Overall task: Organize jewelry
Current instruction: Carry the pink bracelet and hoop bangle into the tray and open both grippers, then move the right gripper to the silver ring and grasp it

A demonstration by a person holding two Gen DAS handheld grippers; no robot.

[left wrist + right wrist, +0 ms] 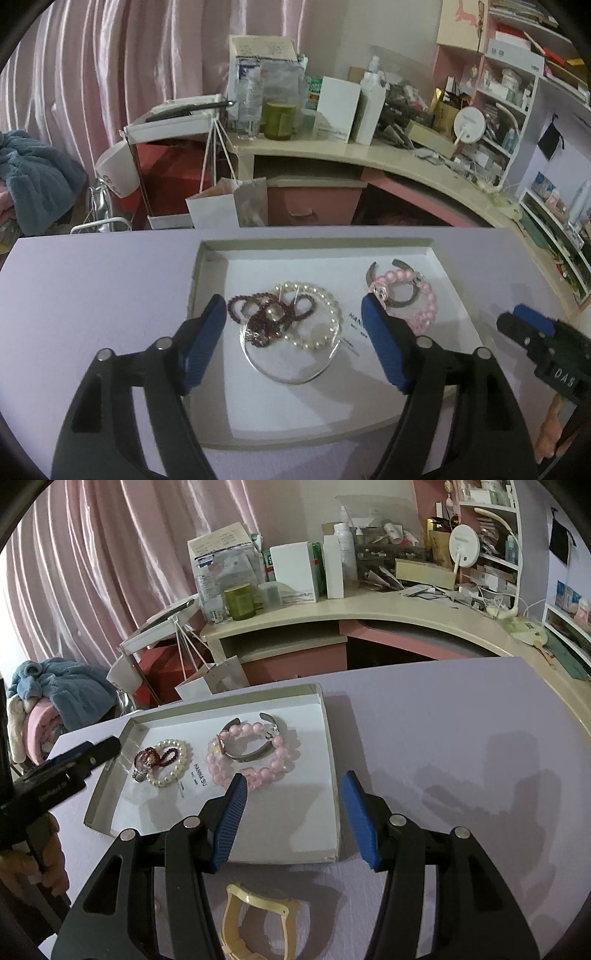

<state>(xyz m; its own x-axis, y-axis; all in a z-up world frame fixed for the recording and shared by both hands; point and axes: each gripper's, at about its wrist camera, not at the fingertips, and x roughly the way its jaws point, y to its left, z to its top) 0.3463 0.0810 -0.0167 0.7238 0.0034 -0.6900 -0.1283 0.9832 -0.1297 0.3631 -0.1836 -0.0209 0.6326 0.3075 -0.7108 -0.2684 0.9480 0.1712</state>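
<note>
A shallow white tray [266, 413] [317, 827] lies on the lilac table. In it are a clear bangle [291, 373], a white pearl bracelet [325, 325] [173, 771], a dark red bead string [266, 314] [155, 757], a pink bead bracelet [424, 299] [255, 771] and a grey metal cuff [402, 299] [255, 753]. My left gripper [293, 314] is open and empty, just above the pearl and red beads. My right gripper [293, 788] is open and empty over the tray's near right edge. A cream hair clip [255, 919] lies on the table below it.
The lilac table [461, 757] extends right of the tray. Beyond its far edge stand a cluttered beige desk [332, 147], a paper bag [229, 206], pink curtains and shelves [517, 92]. The right gripper shows in the left wrist view [543, 343].
</note>
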